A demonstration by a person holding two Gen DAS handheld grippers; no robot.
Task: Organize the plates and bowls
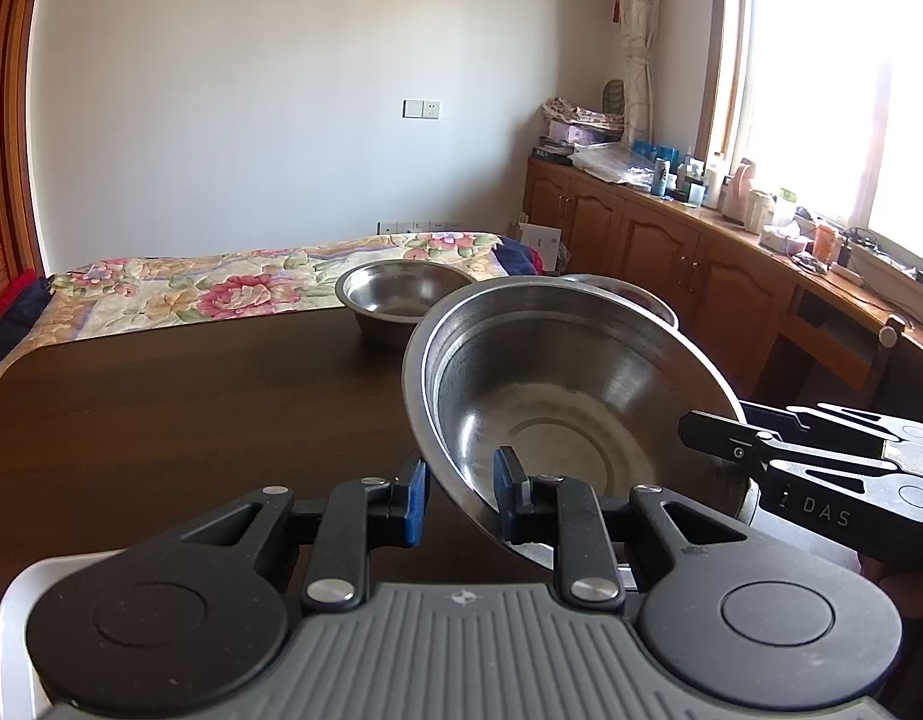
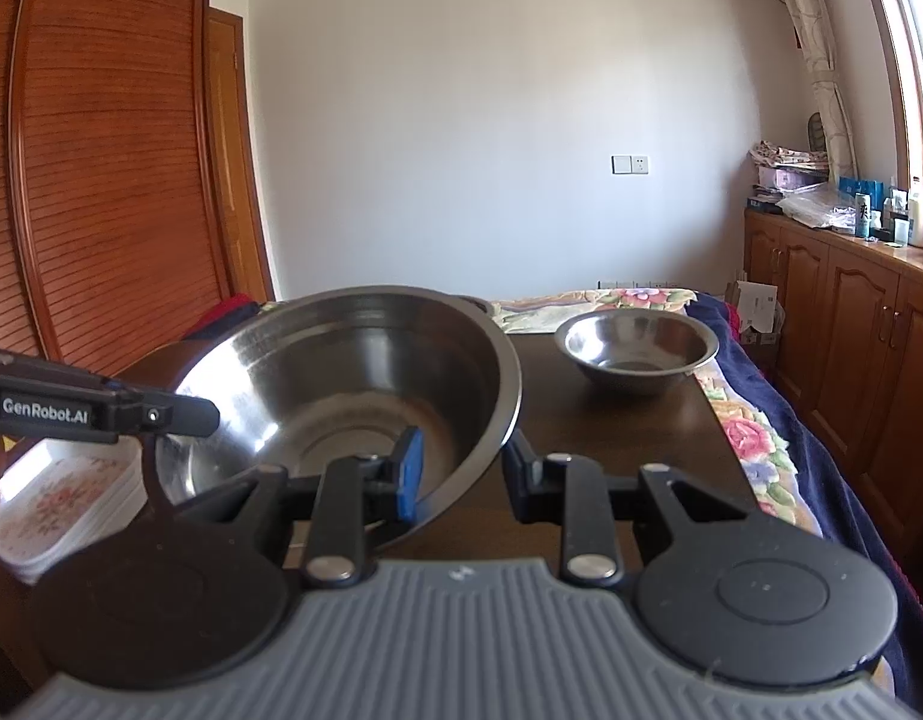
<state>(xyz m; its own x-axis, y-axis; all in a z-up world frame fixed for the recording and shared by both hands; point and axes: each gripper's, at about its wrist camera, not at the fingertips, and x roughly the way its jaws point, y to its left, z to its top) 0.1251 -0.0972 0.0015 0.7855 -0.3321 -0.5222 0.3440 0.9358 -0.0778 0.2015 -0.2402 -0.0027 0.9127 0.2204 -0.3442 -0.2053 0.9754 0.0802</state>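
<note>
A large steel bowl [image 1: 569, 396] [image 2: 341, 384] hangs tilted above the dark table [image 1: 161, 420] [image 2: 611, 432], held from two sides. My left gripper [image 1: 461, 495] is shut on its near rim, one blue pad inside and one outside. My right gripper [image 2: 464, 471] is shut on the opposite rim, and in the left wrist view it [image 1: 725, 450] clamps the bowl's right edge. A smaller steel bowl [image 1: 401, 294] [image 2: 635, 348] stands upright on the table's far end. The rim of a third bowl [image 1: 635, 294] peeks out behind the large one.
A stack of white floral plates [image 2: 59, 504] sits at the table's left front. A bed with a floral quilt [image 1: 191, 294] [image 2: 755, 438] lies beyond and beside the table. Wooden cabinets [image 1: 671, 246] with clutter on top line the window wall.
</note>
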